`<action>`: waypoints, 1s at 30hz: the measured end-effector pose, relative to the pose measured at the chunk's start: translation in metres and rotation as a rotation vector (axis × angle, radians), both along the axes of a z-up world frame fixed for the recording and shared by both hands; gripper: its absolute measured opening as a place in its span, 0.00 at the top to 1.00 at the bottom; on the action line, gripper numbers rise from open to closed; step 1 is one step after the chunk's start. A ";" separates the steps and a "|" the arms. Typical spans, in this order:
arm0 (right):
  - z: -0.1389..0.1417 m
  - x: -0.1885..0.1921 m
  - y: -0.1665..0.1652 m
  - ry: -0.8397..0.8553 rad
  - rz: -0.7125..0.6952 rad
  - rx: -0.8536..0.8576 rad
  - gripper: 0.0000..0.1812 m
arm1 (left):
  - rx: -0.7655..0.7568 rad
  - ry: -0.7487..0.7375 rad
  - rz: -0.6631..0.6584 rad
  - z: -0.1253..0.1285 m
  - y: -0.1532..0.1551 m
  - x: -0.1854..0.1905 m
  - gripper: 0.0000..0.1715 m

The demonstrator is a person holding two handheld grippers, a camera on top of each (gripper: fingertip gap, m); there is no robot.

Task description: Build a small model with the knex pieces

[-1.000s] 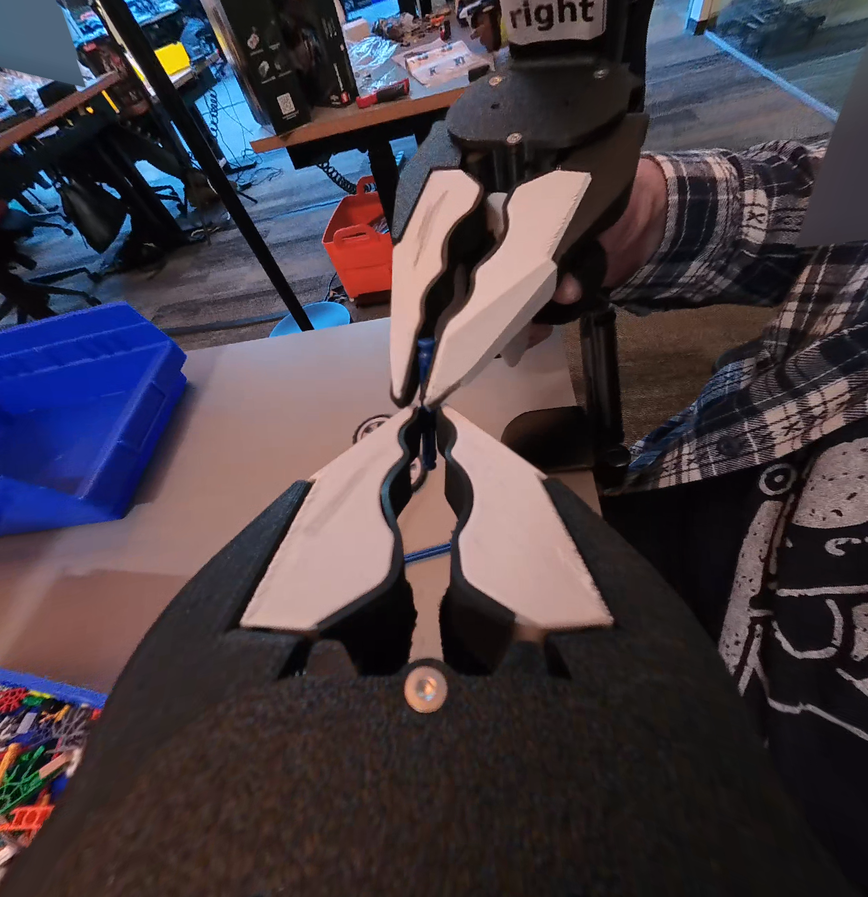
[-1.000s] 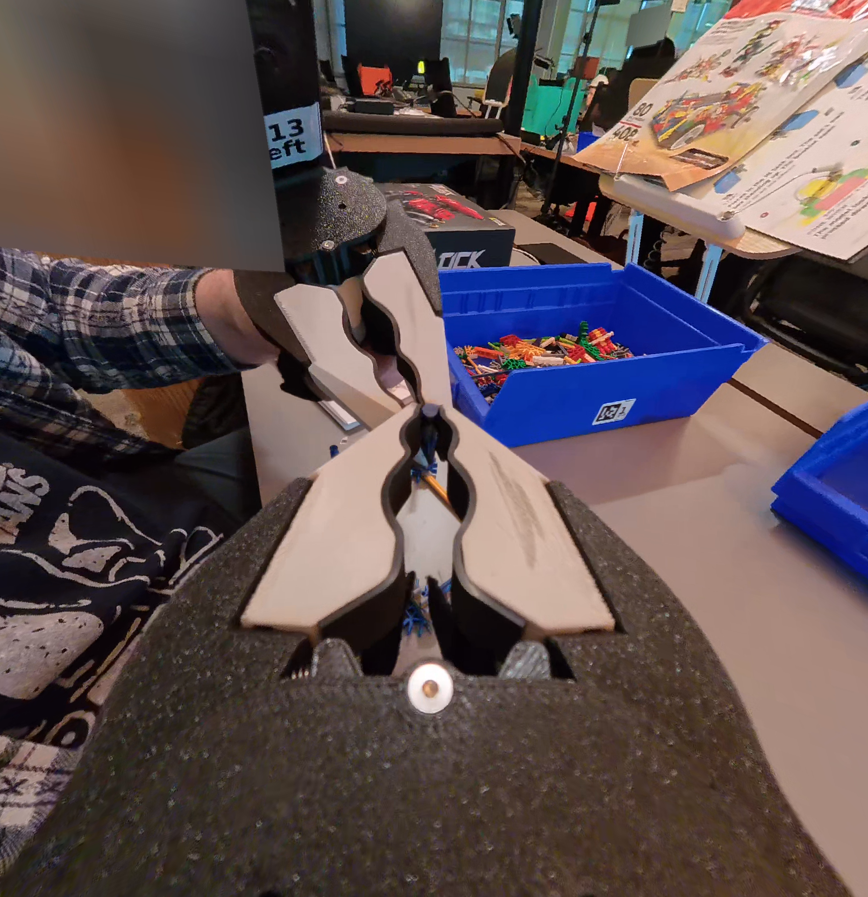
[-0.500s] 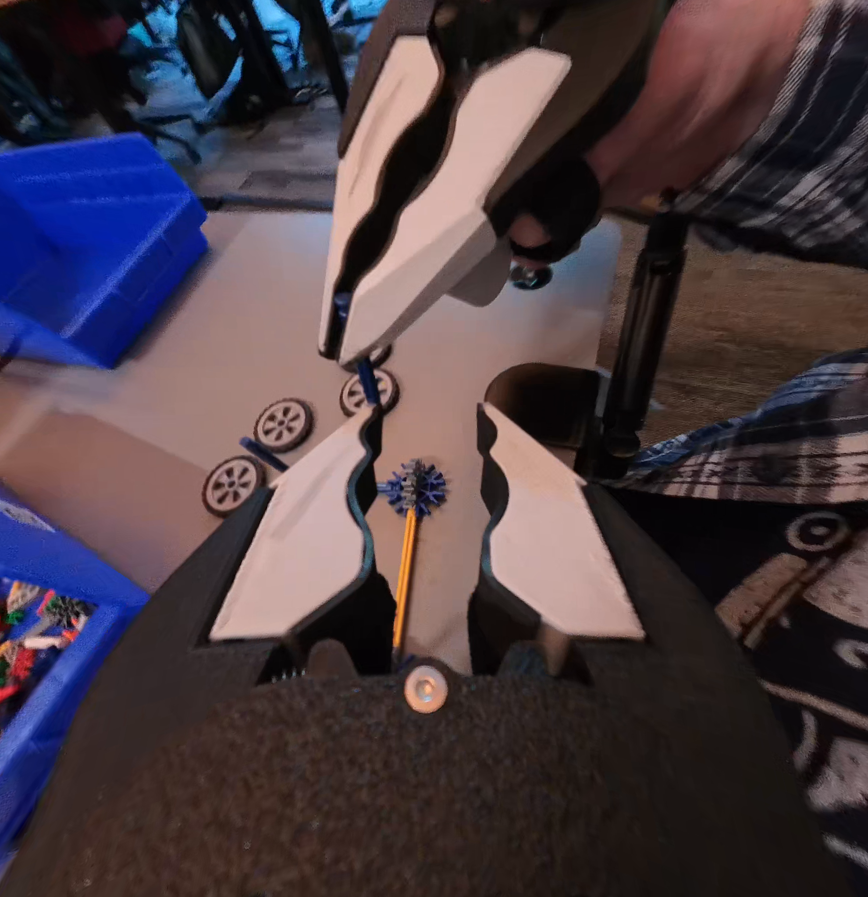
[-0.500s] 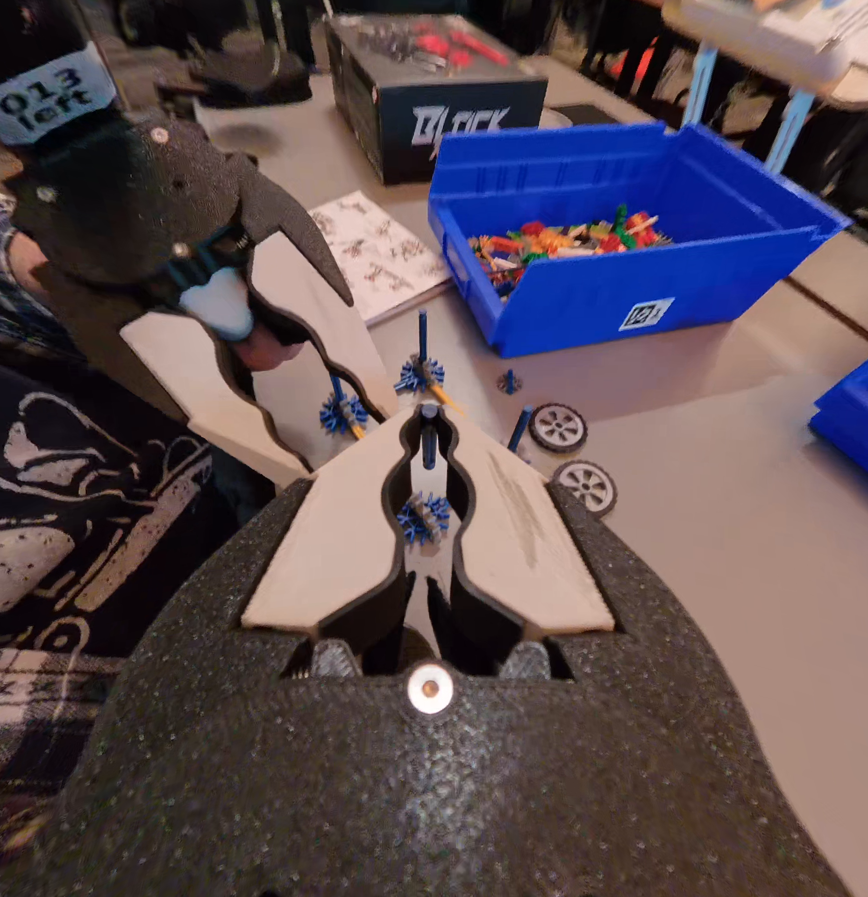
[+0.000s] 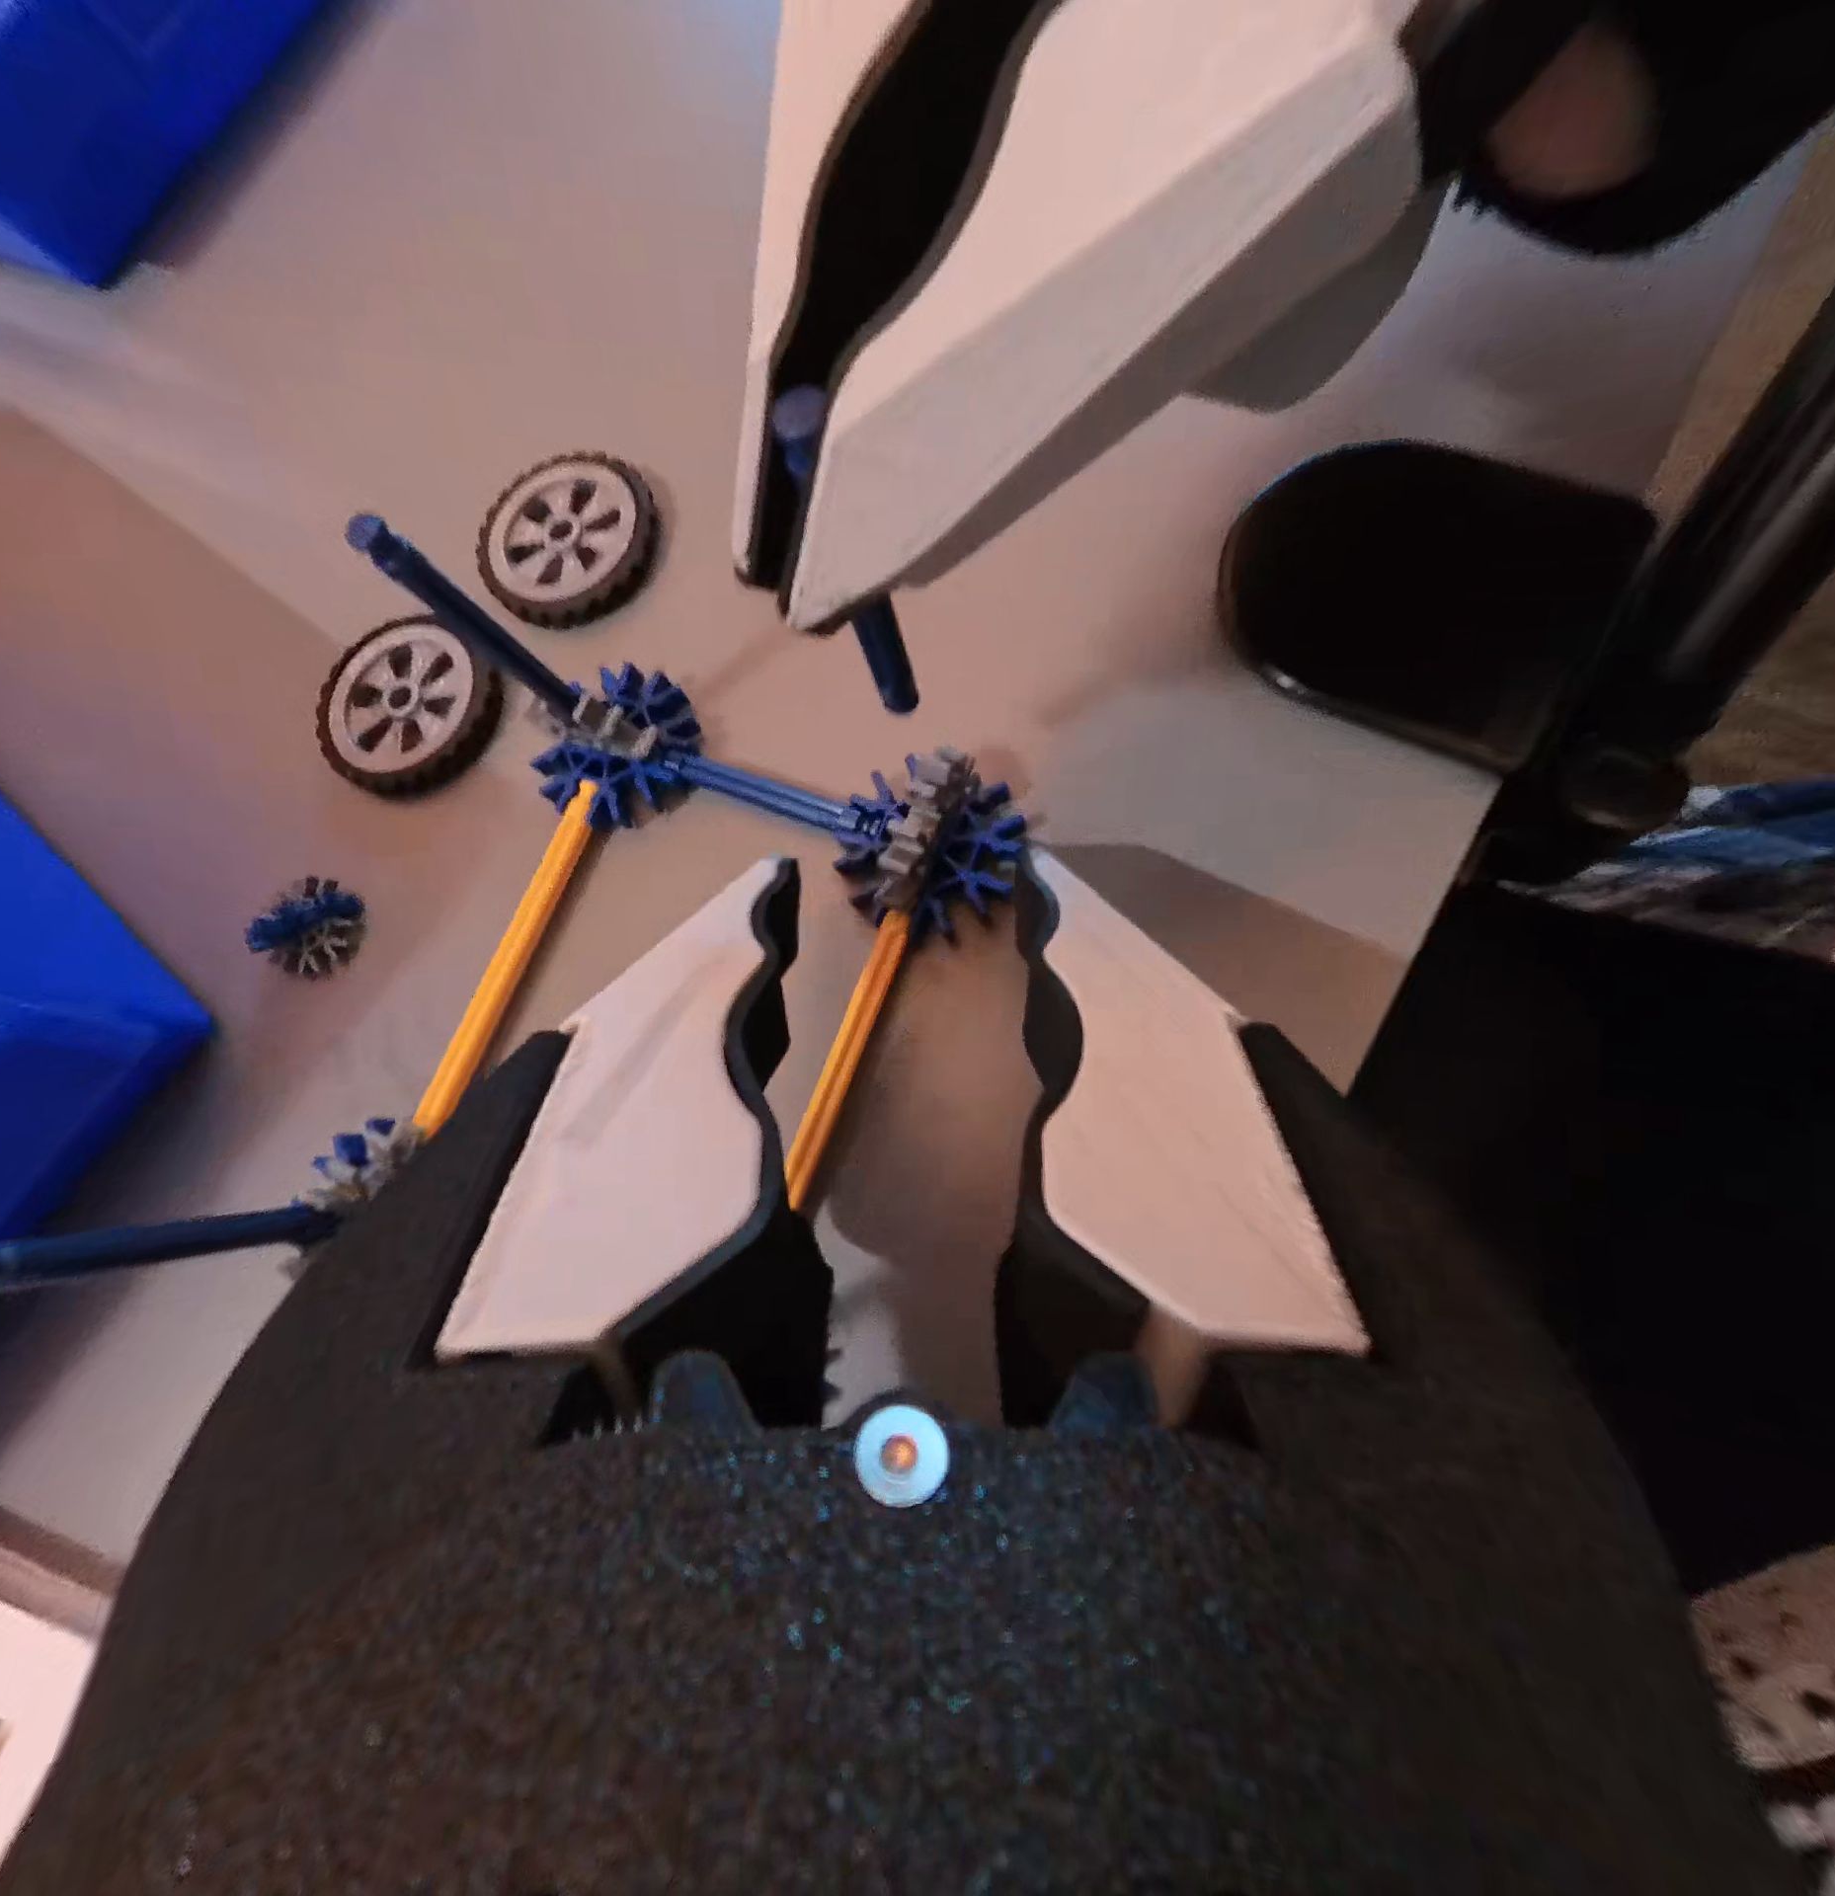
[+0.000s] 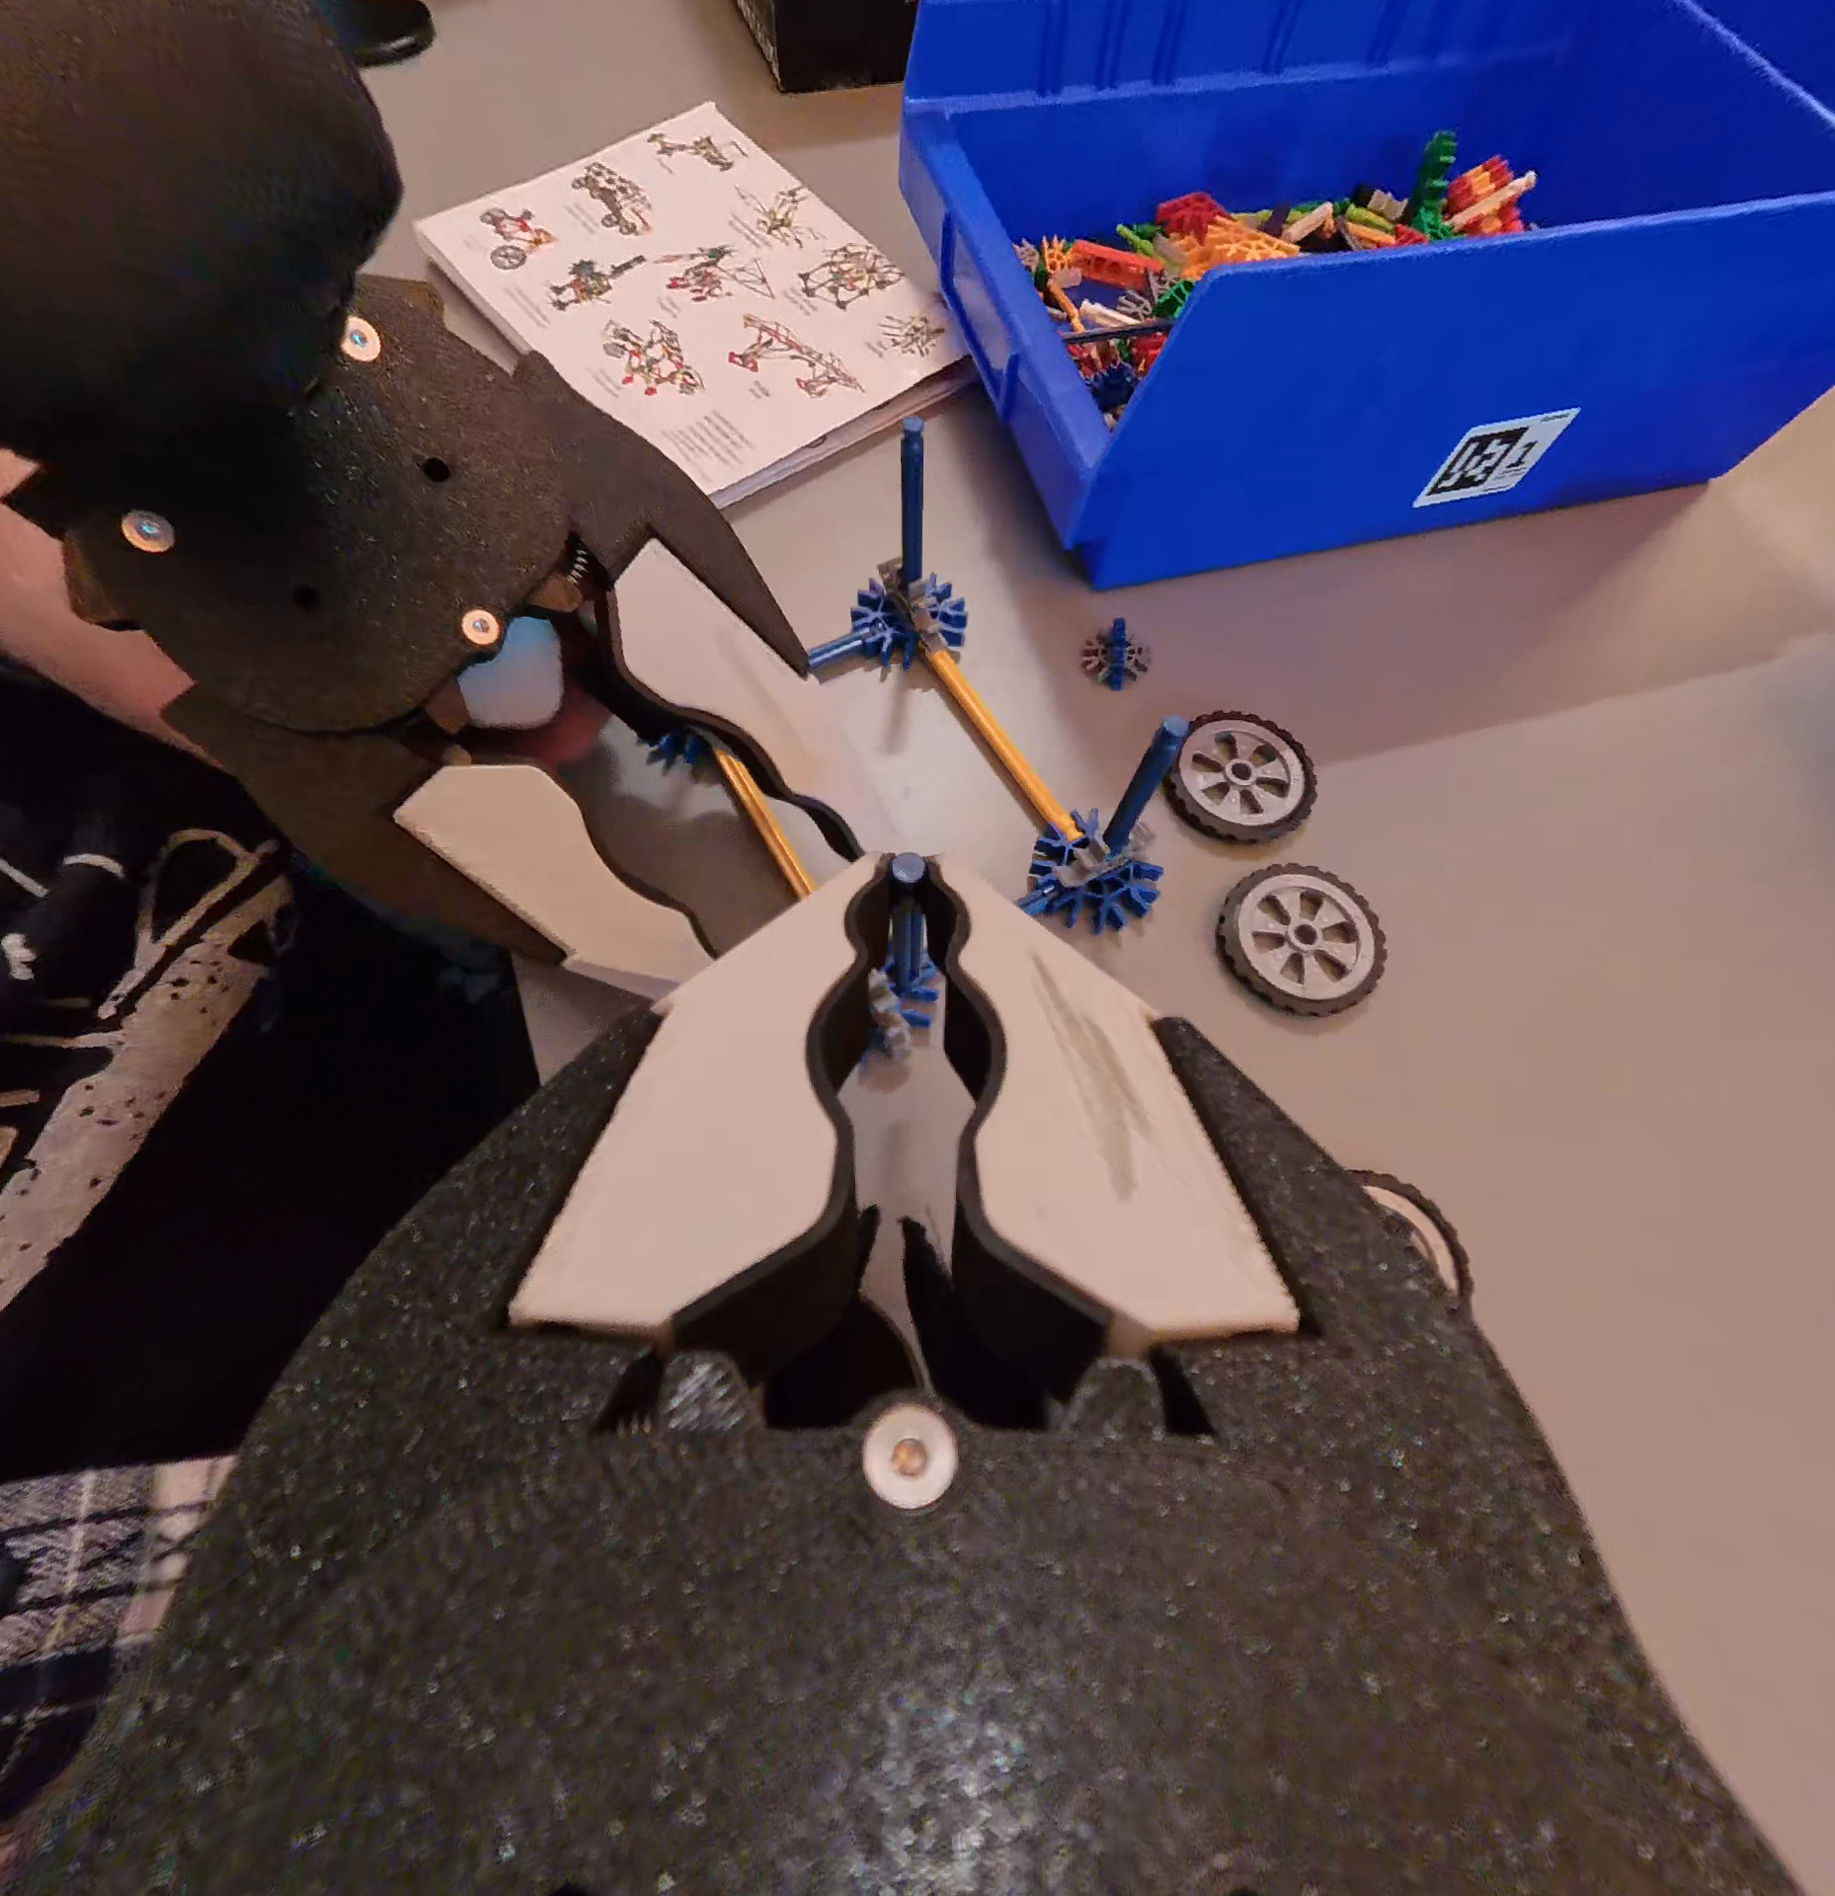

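My right gripper [image 6: 908, 872] is shut on a short blue rod [image 6: 906, 923] and holds it upright. In the left wrist view the right gripper [image 5: 790, 605] hangs above the table with the blue rod [image 5: 883, 657] sticking out below its tips. Under it lies a flat frame of blue snowflake connectors [image 5: 934, 841], yellow rods [image 5: 852, 1047] and blue rods. My left gripper [image 5: 903, 882] is open and empty. Its jaws straddle the near connector and one yellow rod. Its fingers [image 6: 544, 852] show in the right wrist view.
Two grey wheels [image 6: 1242, 775] [image 6: 1298, 939] and a loose blue connector [image 6: 1113, 652] lie beside the frame. A blue bin [image 6: 1406, 410] of coloured pieces and an instruction booklet [image 6: 688, 287] sit behind. Blue bins [image 5: 51, 1026] stand left; a black stand base [image 5: 1437, 595] right. About 6 cm separates my left fingertips from my right.
My left gripper has opened and let go. Both grippers have tilted down toward the table, where the frame now lies. The right gripper stays shut on the blue rod.
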State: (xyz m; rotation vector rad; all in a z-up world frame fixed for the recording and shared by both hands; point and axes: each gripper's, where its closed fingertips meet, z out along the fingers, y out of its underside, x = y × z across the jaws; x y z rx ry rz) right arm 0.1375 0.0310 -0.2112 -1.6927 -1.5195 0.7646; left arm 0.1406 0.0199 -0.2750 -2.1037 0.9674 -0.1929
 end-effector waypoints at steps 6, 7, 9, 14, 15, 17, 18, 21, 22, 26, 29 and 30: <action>0.002 -0.006 0.002 0.020 0.002 -0.008 0.97 | -0.013 0.003 -0.014 0.004 -0.002 -0.025 0.73; 0.003 -0.008 0.002 0.024 0.007 -0.012 0.98 | 0.003 -0.016 -0.032 0.007 -0.005 -0.023 0.74; 0.002 -0.015 -0.001 0.021 0.024 -0.015 0.98 | 0.012 -0.043 -0.041 0.010 -0.007 -0.023 0.74; -0.002 -0.031 0.003 0.009 0.019 -0.042 0.98 | 0.025 -0.081 -0.021 0.008 -0.001 -0.024 0.77; -0.002 -0.033 0.003 0.013 0.018 -0.051 0.98 | 0.030 -0.084 -0.028 0.009 0.000 -0.022 0.77; -0.006 -0.038 0.004 0.019 0.012 -0.079 0.98 | 0.037 -0.070 -0.019 0.009 0.004 -0.023 0.78; -0.009 -0.039 0.004 0.015 0.009 -0.085 0.98 | 0.033 -0.073 -0.025 0.008 0.004 -0.022 0.79; -0.013 -0.041 0.001 0.015 0.014 -0.097 0.98 | 0.020 -0.080 -0.019 0.006 0.007 -0.022 0.81; -0.014 -0.041 0.001 0.018 0.013 -0.094 0.98 | 0.020 -0.086 -0.028 0.007 0.008 -0.021 0.82; -0.011 -0.042 0.008 0.031 -0.009 -0.054 0.98 | 0.012 -0.109 -0.023 0.008 0.010 -0.021 0.87; -0.016 -0.041 0.008 0.009 -0.001 -0.052 0.98 | 0.001 -0.112 -0.027 0.008 0.010 -0.021 0.88; -0.017 -0.042 0.007 0.012 0.001 -0.064 0.98 | -0.004 -0.109 -0.029 0.007 0.009 -0.021 0.88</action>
